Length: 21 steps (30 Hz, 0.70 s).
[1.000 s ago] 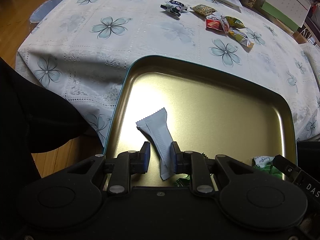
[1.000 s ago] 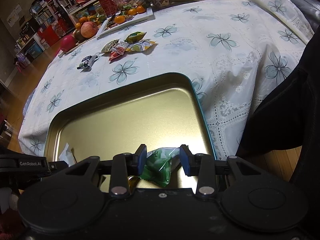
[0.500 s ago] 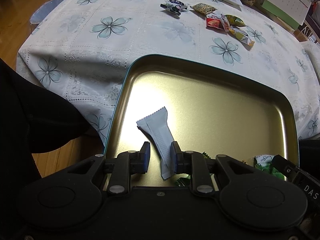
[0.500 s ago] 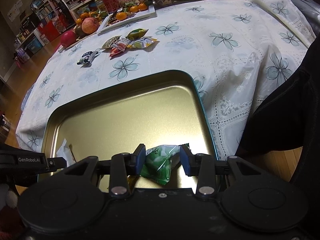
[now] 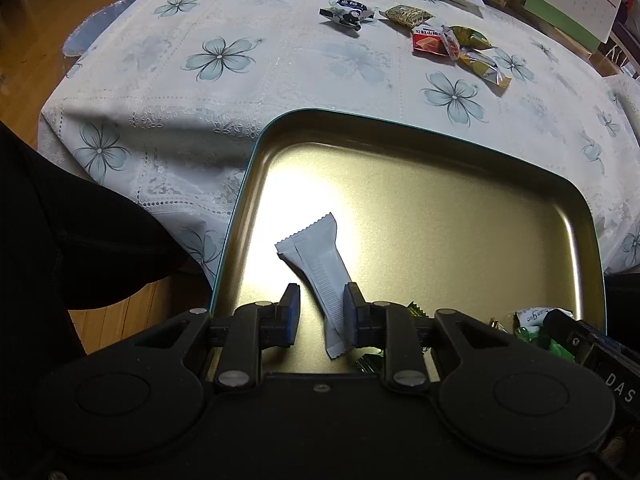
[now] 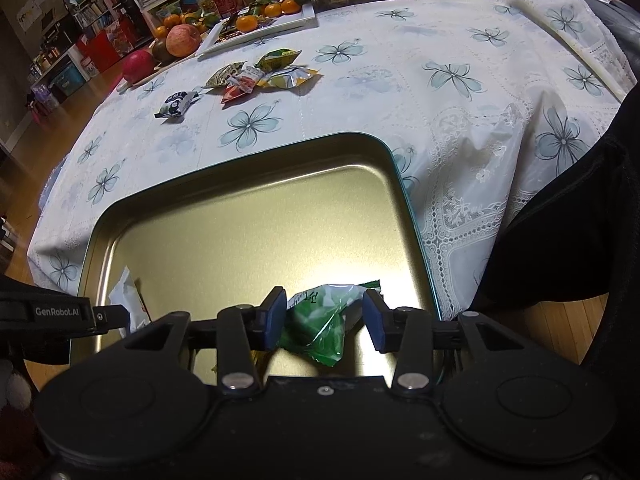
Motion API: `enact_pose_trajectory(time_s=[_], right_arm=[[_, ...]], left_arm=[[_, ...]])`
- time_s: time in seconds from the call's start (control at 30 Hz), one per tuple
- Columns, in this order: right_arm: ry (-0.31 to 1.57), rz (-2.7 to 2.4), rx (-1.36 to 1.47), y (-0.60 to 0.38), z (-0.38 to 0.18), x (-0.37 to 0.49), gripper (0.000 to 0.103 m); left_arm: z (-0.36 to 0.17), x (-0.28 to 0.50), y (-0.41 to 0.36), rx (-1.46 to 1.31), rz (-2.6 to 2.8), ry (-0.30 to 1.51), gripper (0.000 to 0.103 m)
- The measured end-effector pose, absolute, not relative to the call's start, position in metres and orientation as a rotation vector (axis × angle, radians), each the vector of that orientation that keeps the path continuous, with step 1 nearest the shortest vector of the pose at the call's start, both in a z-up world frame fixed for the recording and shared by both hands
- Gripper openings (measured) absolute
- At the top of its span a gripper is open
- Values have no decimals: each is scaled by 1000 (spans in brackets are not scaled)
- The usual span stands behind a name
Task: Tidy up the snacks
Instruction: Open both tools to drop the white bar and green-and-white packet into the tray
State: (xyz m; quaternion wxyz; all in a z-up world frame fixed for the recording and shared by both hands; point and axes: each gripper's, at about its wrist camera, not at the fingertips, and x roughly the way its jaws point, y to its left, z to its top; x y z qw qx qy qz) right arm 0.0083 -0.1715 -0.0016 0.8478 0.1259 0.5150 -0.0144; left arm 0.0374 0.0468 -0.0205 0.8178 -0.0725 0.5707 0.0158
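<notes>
A gold metal tray (image 5: 440, 208) with a teal rim sits at the table's near edge; it also shows in the right wrist view (image 6: 240, 216). A white snack packet (image 5: 320, 268) lies in the tray between the fingers of my left gripper (image 5: 320, 308), which is open around it. A green snack packet (image 6: 320, 320) lies in the tray between the fingers of my right gripper (image 6: 325, 316), also open. More green wrappers (image 5: 536, 328) lie at the tray's near right corner. Several loose snacks (image 5: 432, 36) lie on the far table, and show in the right wrist view (image 6: 248, 76).
The table has a white flowered cloth (image 5: 216, 56). A white plate with oranges (image 6: 272, 20) and apples (image 6: 182, 40) stand at the far edge, with boxes and jars behind. Dark clothing (image 6: 580, 240) lies at the right side. Wooden floor (image 5: 36, 20) lies beyond.
Both grippers have opened a little wider around their packets. The right wrist view has shifted slightly, showing more of the far table. The packets rest in the tray.
</notes>
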Motion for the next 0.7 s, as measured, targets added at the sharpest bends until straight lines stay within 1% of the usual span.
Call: enact_pose_trajectory(time_s=[0.37, 0.5, 0.7], right_arm=[[1100, -29, 243, -167, -1, 8, 45], [1075, -48, 239, -166, 1, 8, 45], [1003, -51, 242, -165, 9, 6, 45]], left_arm=[[-19, 35, 38, -118, 47, 1219, 33], [-16, 34, 40, -143, 55, 1204, 33], [-4, 31, 43, -166, 88, 1120, 33]])
